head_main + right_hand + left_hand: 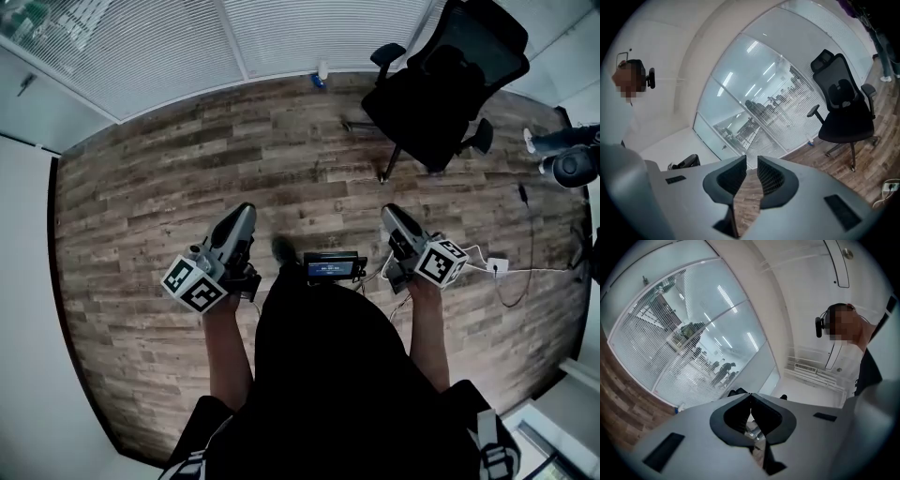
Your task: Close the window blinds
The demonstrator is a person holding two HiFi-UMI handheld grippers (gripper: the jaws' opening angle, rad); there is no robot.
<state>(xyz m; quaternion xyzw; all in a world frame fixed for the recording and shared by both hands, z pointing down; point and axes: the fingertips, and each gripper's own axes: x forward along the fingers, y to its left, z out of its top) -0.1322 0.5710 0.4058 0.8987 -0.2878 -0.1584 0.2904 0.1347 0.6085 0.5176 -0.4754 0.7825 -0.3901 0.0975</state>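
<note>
White slatted window blinds (159, 52) hang over the glass wall along the far side of the wood floor. In the left gripper view the blinds (651, 341) let the room beyond show between the slats; the right gripper view shows the blinds (799, 110) behind the chair. My left gripper (246, 212) is held at waist height, pointing toward the window and well short of it. Its jaws (750, 395) are shut, empty. My right gripper (388, 215) is level with it, and a narrow gap with nothing in it shows between its jaws (752, 160).
A black office chair (441, 84) stands ahead to the right, near the glass. A small bottle (321, 75) sits on the floor at the window's base. A white plug and cable (495, 266) lie at the right, and another person's shoes (553, 142) show at the right edge.
</note>
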